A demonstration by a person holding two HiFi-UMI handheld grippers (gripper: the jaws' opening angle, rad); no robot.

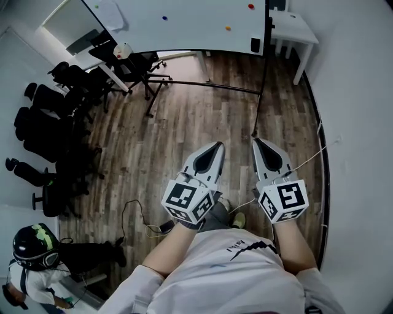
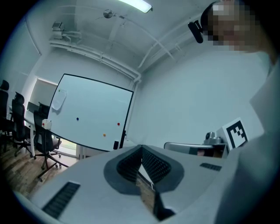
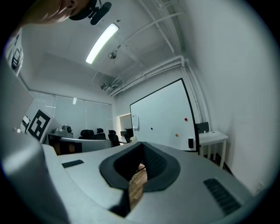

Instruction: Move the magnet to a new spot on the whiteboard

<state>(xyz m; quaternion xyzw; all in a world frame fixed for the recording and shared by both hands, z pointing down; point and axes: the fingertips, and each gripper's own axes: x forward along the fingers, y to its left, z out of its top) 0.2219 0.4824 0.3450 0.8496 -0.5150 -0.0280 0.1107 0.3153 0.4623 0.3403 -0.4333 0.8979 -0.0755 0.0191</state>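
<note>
White whiteboard [image 1: 184, 21], black frame. Red magnet [image 1: 250, 6], orange magnet [image 1: 228, 27], blue magnet [image 1: 164, 18]. Floor [image 1: 184, 122] brown wood planks. Chairs [image 1: 55, 116] black. Table [image 1: 295, 27] white. Left gripper [image 1: 219, 145] and right gripper [image 1: 258, 141] grey, black inside the jaws, black-and-white square markers.

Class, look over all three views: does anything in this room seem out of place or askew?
A loose black cable lies in loops on the wooden floor, where someone might trip; nothing else stands out.

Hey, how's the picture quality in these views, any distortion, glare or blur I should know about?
Head view: strong fisheye, the whiteboard edge bows. Left gripper view: dark rounded corners. Right gripper view: the ceiling light is blown out, whiteboard free of glare.
</note>
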